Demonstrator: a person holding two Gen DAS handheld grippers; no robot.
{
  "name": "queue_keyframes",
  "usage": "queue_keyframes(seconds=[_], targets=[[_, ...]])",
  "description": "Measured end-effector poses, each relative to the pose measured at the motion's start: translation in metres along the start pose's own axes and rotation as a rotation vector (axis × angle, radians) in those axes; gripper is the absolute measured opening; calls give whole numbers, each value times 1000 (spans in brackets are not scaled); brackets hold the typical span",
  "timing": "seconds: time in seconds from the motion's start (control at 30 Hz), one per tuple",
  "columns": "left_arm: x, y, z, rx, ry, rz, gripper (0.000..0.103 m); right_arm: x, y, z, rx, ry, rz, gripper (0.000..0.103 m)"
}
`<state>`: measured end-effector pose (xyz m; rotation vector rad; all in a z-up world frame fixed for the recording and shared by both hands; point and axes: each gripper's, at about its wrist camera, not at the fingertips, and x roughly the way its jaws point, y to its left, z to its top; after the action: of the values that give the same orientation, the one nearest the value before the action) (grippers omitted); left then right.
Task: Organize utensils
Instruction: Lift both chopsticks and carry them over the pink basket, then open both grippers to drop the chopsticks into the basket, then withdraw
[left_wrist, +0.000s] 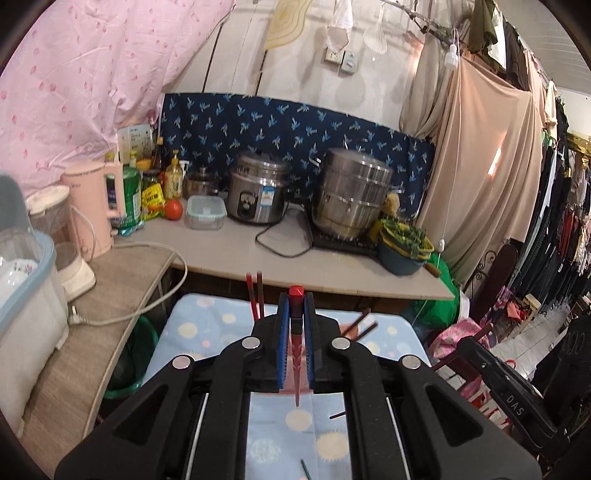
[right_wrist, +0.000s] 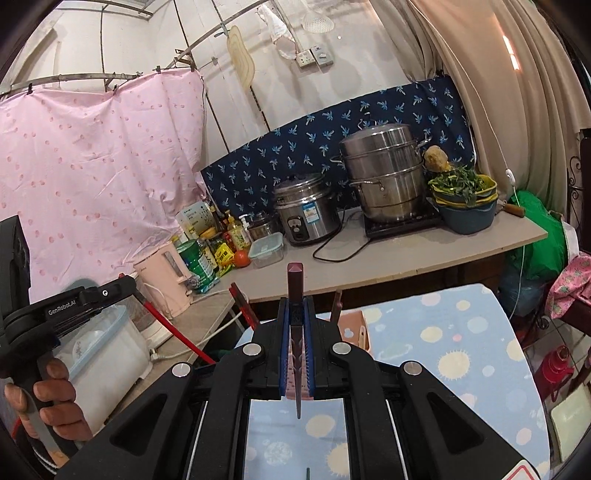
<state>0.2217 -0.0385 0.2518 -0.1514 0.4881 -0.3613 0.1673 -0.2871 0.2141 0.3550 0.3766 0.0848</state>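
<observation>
Pinching shut, left tool (left_wrist: 296, 306) grips a red chopstick (left_wrist: 296, 295), right tool (right_wrist: 296, 314) a maroon chopstick (right_wrist: 294, 280).

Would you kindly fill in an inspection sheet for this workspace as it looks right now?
Surface: small table under a blue dotted cloth.
Job's things: red chopstick clamped in the left gripper; maroon chopstick clamped in the right gripper; more chopsticks standing in a pink holder; loose chopsticks lying on the cloth.
Clutter: rice cooker, steamer pot, pink kettle, bottles, tomato, lidded box, basin of greens.
Grippers: both jaws shut on chopsticks.
Cables: black cord on the counter; white cord and plug on the side shelf.
Surroundings: pink sheet, blue patterned cloth, hanging clothes.
</observation>
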Motion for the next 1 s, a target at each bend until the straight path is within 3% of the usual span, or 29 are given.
queue_keyframes(seconds=[0.2, 0.4, 0.73, 1.0], targets=[[11, -4, 37, 10, -80, 9, 7, 28, -1, 35, 33, -48, 7, 7], [37, -1, 49, 13, -96, 31, 7, 64, -4, 48, 48, -58, -12, 7], [90, 25, 27, -19, -17, 65, 7, 126, -21, 29, 51, 37, -63, 7], [114, 35, 10, -35, 44, 69, 7, 151, -26, 8, 37, 108, -94, 7]])
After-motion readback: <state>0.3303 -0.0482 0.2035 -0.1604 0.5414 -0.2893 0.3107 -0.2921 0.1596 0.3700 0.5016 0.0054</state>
